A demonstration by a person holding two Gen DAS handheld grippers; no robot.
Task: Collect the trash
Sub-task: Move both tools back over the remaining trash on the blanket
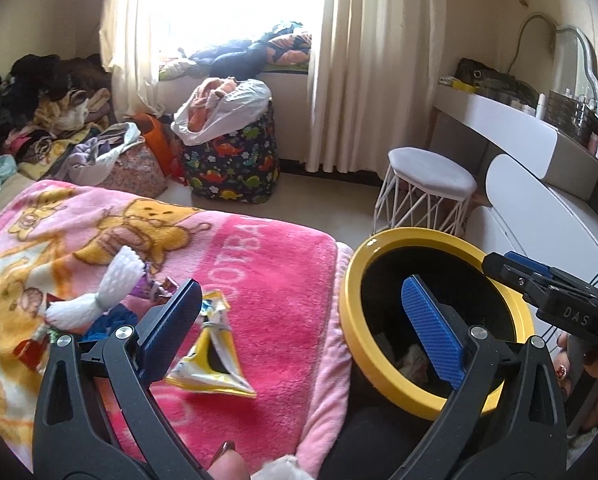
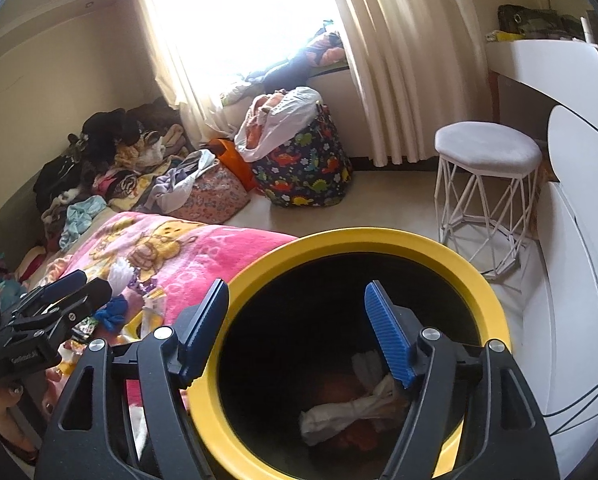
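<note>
The left tongs are held wide open and empty above the pink blanket, where a yellow wrapper and a white foam net are seen lying — trash not yet collected. The right tongs are spread open, nothing gripped, over the yellow-rimmed bin beside the bed — crumpled white trash is seen at its bottom.

My left gripper hangs with its jaws spread wide, gripping nothing. My right gripper hangs likewise, jaws wide apart and bare.
</note>
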